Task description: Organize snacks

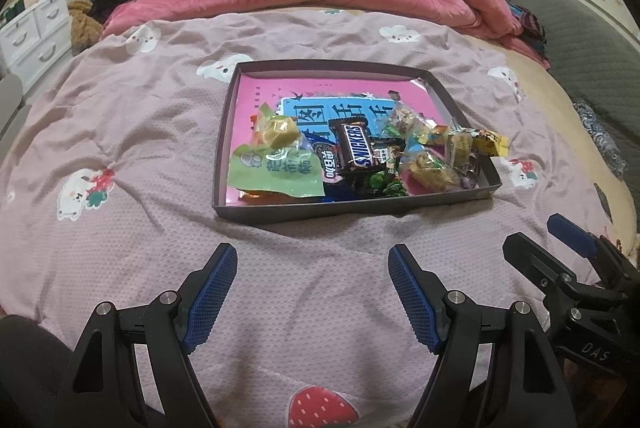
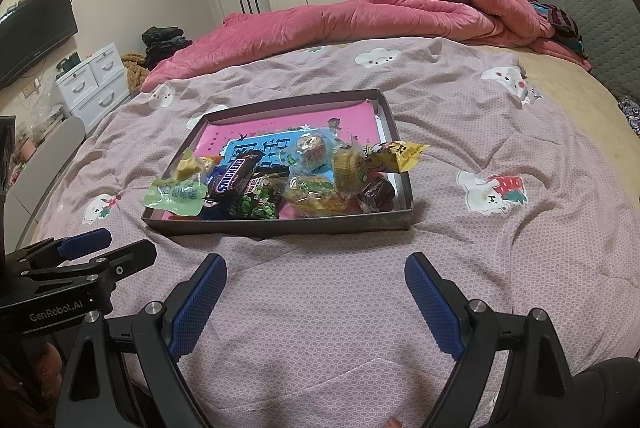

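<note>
Left wrist view: the snacks lie heaped at the near end of a shallow dark tray on the quilt; its far half is bare. A yellow packet overhangs the tray's right rim. Open quilt surrounds it. Lower wrappers are buried and unreadable. The left gripper and right gripper hover before the tray, jaws wide, holding nothing.
</note>
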Demonstrator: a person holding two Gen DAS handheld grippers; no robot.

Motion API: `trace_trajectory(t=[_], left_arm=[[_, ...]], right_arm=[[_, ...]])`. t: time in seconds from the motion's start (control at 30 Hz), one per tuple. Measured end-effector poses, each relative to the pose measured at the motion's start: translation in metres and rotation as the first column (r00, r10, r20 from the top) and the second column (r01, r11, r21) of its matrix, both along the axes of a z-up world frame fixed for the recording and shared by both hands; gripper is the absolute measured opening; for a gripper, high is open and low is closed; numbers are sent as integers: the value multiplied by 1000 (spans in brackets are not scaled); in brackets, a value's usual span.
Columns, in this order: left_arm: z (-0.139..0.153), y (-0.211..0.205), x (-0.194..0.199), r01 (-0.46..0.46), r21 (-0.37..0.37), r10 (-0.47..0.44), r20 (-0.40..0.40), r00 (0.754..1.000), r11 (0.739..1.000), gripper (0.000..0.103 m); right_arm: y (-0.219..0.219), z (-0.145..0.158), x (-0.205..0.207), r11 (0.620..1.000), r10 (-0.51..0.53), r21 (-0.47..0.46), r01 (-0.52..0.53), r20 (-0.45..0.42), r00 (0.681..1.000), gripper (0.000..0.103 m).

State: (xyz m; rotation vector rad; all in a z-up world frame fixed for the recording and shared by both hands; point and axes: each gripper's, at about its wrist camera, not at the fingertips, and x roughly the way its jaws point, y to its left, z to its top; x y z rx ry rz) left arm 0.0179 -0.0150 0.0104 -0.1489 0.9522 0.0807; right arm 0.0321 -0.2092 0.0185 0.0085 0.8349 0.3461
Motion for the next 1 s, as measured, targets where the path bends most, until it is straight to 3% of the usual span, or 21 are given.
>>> trace_trajectory(t=[1.0], left_arm=[[0, -4, -1, 1, 15, -1, -10, 1000, 1000, 79]], right_arm=[[1, 0, 0, 1000, 0, 0, 0, 1, 1000, 91]])
